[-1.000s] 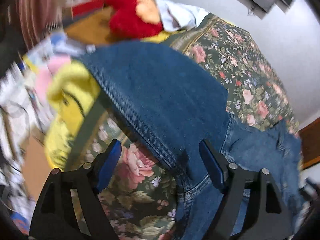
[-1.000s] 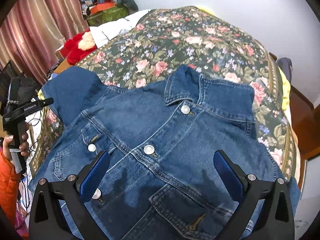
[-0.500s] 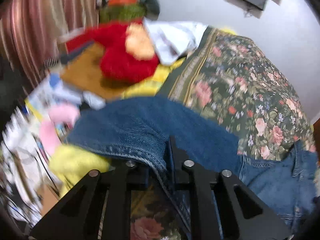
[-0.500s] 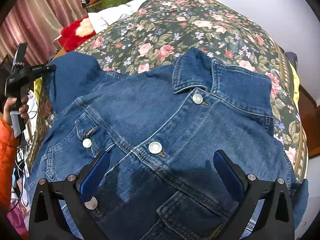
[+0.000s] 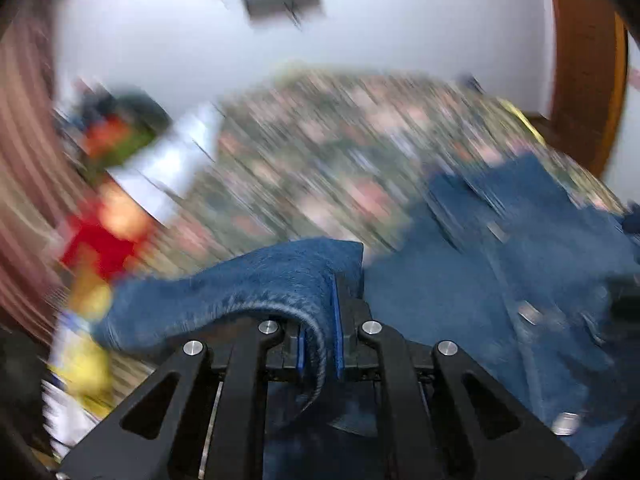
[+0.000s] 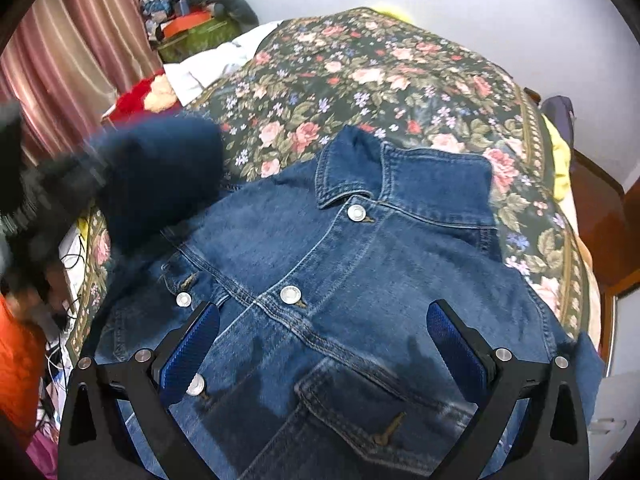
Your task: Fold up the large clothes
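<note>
Sleeve [image 5: 256, 280] now lifted, clamped in left gripper [image 5: 320, 344].

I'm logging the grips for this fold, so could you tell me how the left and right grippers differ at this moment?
The left gripper is shut on the denim jacket's sleeve, lifting it; the right gripper is open and holds nothing. The left pads pinch a fold of cloth; the right fingers hang spread over the jacket's buttoned front. Both have black frames and blue pads.

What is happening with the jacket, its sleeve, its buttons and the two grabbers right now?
denim jacket: front up on the bedspread.
sleeve: lifted, pinched.
buttons: fastened.
left gripper: shut on the sleeve.
right gripper: open above the jacket, empty.
</note>
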